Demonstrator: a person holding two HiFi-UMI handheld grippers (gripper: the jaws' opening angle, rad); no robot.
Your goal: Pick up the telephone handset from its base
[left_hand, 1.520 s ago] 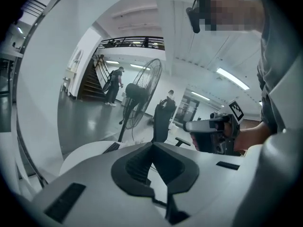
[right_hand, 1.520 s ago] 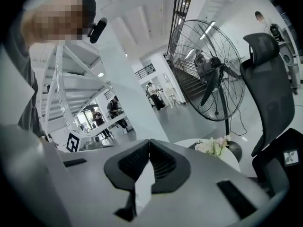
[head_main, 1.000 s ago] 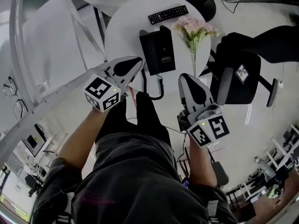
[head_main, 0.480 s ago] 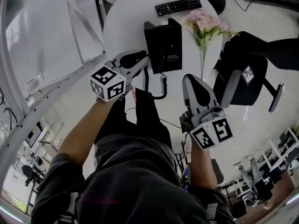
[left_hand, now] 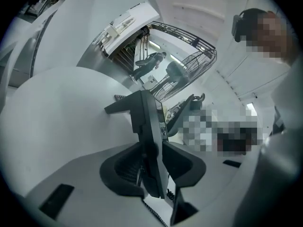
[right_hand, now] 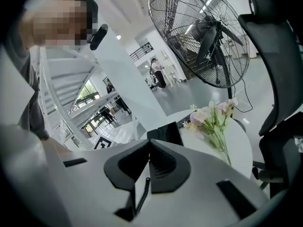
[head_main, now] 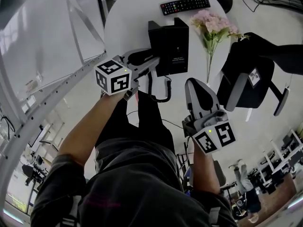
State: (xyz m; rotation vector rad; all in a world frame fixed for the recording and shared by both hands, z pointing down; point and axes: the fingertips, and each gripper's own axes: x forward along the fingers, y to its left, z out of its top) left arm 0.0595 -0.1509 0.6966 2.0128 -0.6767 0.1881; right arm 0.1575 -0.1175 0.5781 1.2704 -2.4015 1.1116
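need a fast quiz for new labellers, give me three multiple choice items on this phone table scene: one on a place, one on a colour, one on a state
1. In the head view, where does the remote control lie on the table?
A. beyond the telephone, at the far edge
B. between the telephone and the person
C. left of the telephone

2. What colour are the flowers?
A. yellow
B. pink
C. blue

3. How do the jaws of the right gripper stand?
A. wide apart
B. clamped on a flower stem
C. tips together, nothing held

Answers:
1 A, the remote control sits past the telephone's far end.
2 B, the blooms are pale pink.
3 C, its own view shows the tips meeting with nothing between them.
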